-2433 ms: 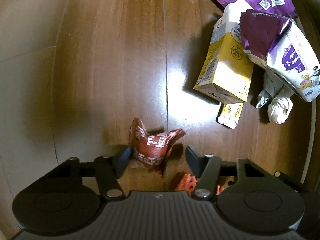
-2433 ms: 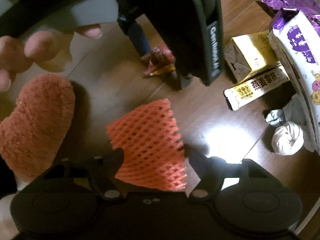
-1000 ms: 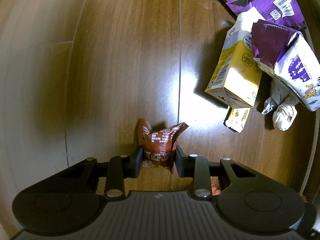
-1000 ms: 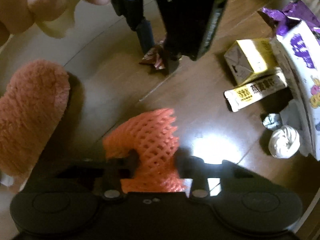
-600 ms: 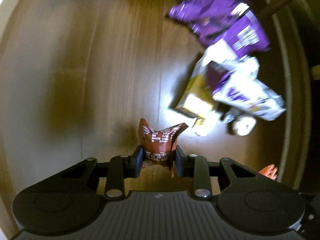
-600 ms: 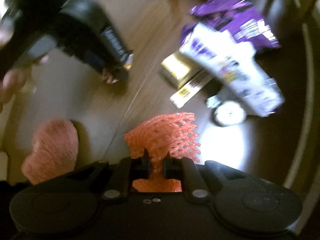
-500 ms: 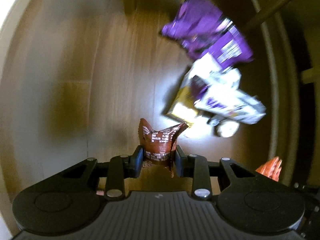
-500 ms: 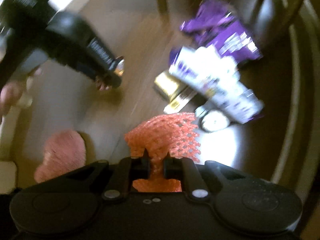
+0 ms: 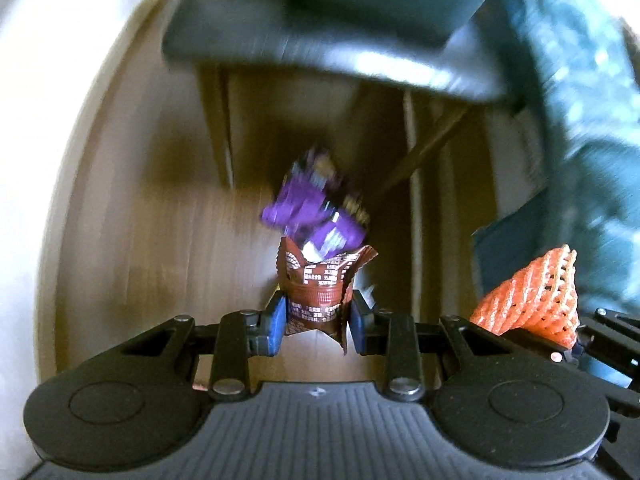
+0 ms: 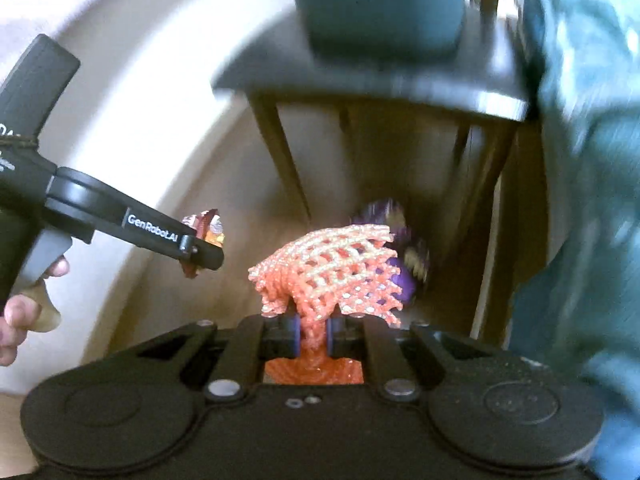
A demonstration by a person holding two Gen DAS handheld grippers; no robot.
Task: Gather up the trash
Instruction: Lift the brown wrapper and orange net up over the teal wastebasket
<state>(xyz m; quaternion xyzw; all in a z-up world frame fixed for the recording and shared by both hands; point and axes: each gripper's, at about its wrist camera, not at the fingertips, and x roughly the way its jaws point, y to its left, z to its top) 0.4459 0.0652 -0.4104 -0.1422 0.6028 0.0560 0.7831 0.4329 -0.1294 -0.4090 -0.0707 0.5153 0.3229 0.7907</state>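
My left gripper (image 9: 316, 316) is shut on a crumpled brown snack wrapper (image 9: 318, 280), held high above the wooden floor. My right gripper (image 10: 311, 336) is shut on an orange foam fruit net (image 10: 332, 272), pinched at its base. In the left wrist view the orange net (image 9: 536, 296) shows at the right edge. In the right wrist view the left gripper (image 10: 202, 246) reaches in from the left with the brown wrapper (image 10: 206, 226) in its tips. Far below, blurred purple snack bags (image 9: 316, 208) lie on the floor.
A dark stool or small table (image 9: 320, 40) with wooden legs (image 10: 280, 152) stands over the purple bags (image 10: 404, 248). A teal container (image 10: 380, 4) sits on it. Teal fabric (image 10: 588, 160) fills the right side. A pale wall (image 9: 60, 120) runs along the left. A person's hand (image 10: 24, 312) holds the left gripper's handle.
Both grippers closed on their pieces of trash and rose high off the floor. The litter pile shrank into the distance, and the stool and teal fabric came into view.
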